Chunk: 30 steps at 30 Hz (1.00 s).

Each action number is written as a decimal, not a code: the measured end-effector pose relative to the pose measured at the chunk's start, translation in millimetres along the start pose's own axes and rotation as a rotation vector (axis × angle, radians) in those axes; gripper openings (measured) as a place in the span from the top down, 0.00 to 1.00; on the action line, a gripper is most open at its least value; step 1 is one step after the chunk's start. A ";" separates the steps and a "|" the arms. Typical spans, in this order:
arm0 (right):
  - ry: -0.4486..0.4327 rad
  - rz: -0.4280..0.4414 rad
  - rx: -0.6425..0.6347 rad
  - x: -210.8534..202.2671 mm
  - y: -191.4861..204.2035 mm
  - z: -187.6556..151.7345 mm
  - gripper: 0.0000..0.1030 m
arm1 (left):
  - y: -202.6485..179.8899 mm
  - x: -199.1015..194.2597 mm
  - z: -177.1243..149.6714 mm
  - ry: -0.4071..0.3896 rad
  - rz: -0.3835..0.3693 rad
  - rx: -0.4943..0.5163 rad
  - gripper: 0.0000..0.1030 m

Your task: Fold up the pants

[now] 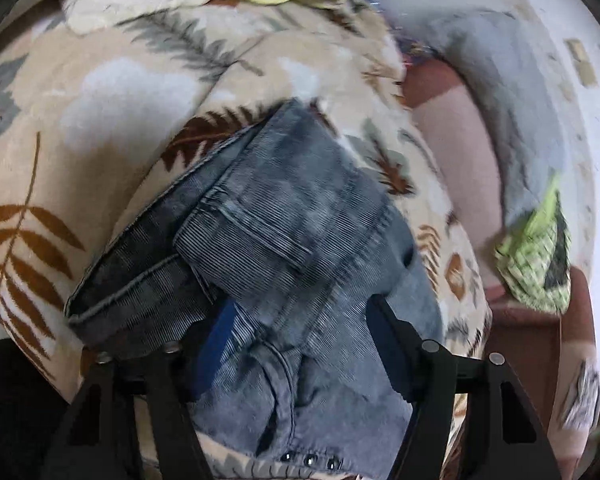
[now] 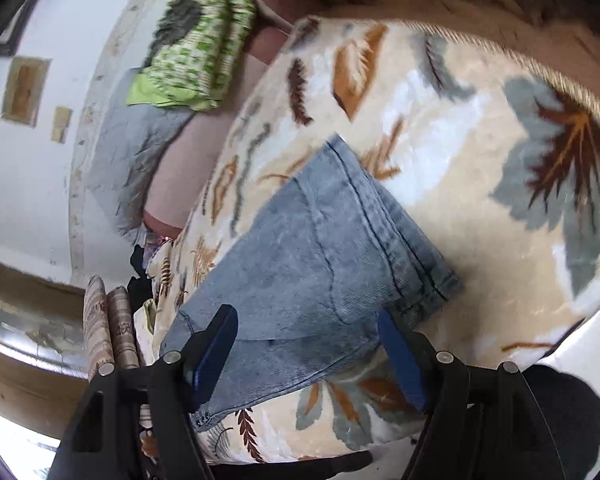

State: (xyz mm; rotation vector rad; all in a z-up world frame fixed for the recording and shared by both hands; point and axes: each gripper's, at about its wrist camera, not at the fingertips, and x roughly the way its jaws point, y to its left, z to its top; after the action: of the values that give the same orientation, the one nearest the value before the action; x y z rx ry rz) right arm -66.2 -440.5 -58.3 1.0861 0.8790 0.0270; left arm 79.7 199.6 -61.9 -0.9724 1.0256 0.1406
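Faded blue jeans [image 1: 284, 232] lie folded in a bundle on a cream blanket [image 1: 100, 120] with a leaf print. In the left wrist view my left gripper [image 1: 300, 332] is open, its fingers [image 1: 392, 344] on either side of the denim near the waistband, whose studs [image 1: 310, 459] show at the bottom. In the right wrist view the jeans [image 2: 320, 256] lie as a flat folded slab with a hem at the right. My right gripper [image 2: 306, 334] is open, its blue-padded fingers [image 2: 400, 356] straddling the near edge of the denim.
A green patterned cloth [image 1: 536, 264] and a grey cloth [image 1: 512, 120] lie on pink bedding [image 1: 456, 152] beyond the blanket; the green cloth also shows in the right wrist view [image 2: 196, 40]. A white wall [image 2: 28, 184] and two rolled items [image 2: 110, 332] stand at the left.
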 end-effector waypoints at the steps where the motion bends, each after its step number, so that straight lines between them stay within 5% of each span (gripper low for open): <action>1: 0.005 -0.002 0.014 2.9 -2.0 -1.6 0.27 | 1.2 3.6 3.4 0.009 0.026 -0.002 0.81; 2: 0.009 -0.006 0.037 5.3 -8.0 -0.9 0.27 | 3.1 5.1 5.2 0.008 0.040 0.000 0.93; 6: 0.032 -0.009 0.126 17.0 -31.8 8.3 0.27 | 4.6 -0.7 13.8 -0.012 0.027 -0.004 0.95; 14: 0.056 0.009 0.164 21.3 -37.3 19.1 0.26 | -30.1 -94.3 -2.6 -0.216 -0.017 0.196 0.95; 21: 0.047 -0.032 0.125 11.8 -27.9 18.9 0.26 | 52.8 -25.2 0.0 0.029 0.171 0.123 0.93; 26: 0.020 -0.078 0.054 2.5 -15.9 23.0 0.30 | 42.3 -28.5 -1.8 -0.009 0.177 0.186 0.93; 30: 0.052 -0.197 -0.039 19.7 -6.1 28.9 0.48 | 50.8 -26.0 -0.7 0.004 0.164 0.166 0.91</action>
State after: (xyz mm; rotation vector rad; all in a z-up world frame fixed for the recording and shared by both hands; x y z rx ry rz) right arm -37.0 -457.1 -70.1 0.9615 1.0249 -0.0919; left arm 38.7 237.6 -73.3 -0.7381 1.1031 0.1863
